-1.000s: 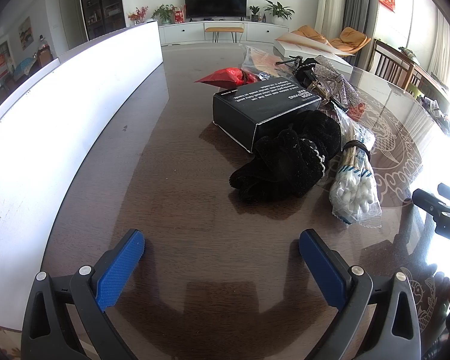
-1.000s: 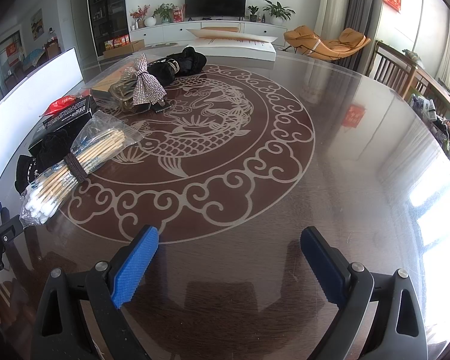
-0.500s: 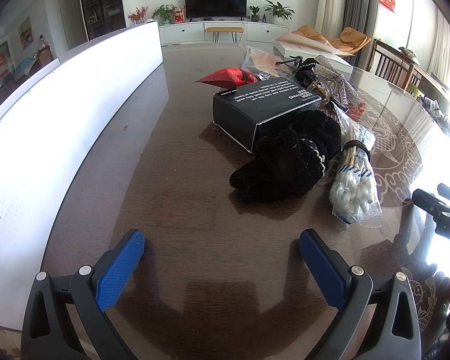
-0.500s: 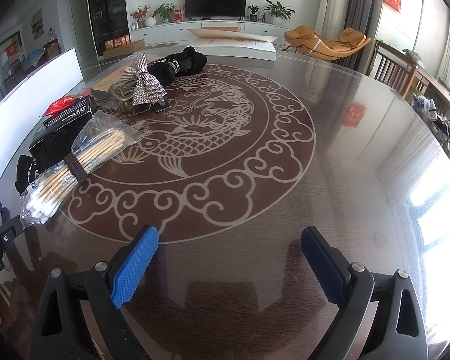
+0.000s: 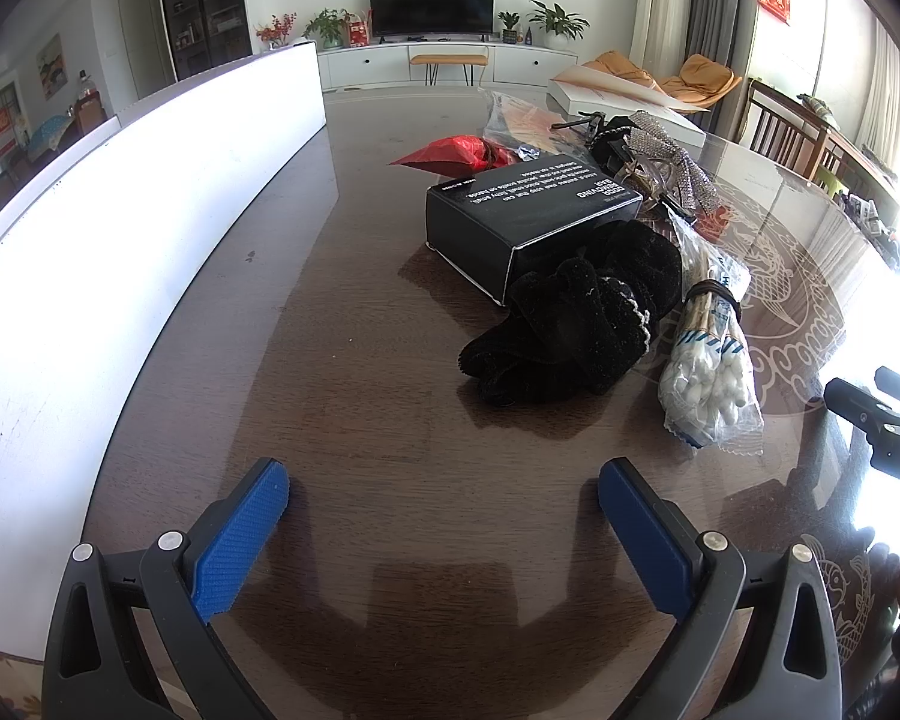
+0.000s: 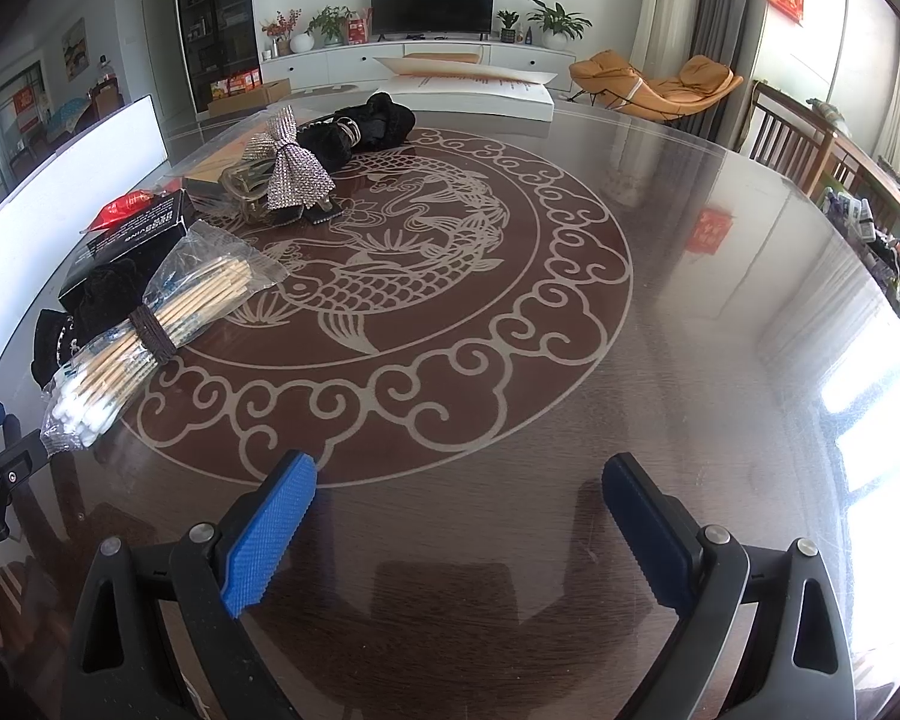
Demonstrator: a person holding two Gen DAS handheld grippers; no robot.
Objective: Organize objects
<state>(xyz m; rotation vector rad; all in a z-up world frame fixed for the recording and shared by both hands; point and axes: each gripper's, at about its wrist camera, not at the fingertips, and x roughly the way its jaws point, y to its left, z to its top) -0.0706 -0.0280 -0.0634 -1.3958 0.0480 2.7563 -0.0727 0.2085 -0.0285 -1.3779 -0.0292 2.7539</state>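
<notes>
- Left gripper: jaws spread wide apart, holding nothing, hovering low over bare dark wood at the near edge of the desk
- Right gripper: jaws likewise wide apart and empty, above the glossy desk top just short of the carved fish-and-cloud medallion
- Nearest to the left jaws lies a black fuzzy glove, crumpled, touching the black printed box behind it
- Just beside the glove, toward the right gripper, a clear bag of cotton swabs bound by a dark band; in the right view it lies at the medallion's left rim
- Farther back: a red foil packet, a rhinestone bow on a clear clip, more black fabric with bangles, and a flat white box at the far edge
- A long white board stands along the desk's left side
- Judgement: sorting has not begun; nothing is gripped and the items sit in one loose pile
- Next move likely calls for the left gripper to go forward and right to the glove, or the right gripper to swing left to the swab bag, and close on soft, slippery material without dragging neighbours
</notes>
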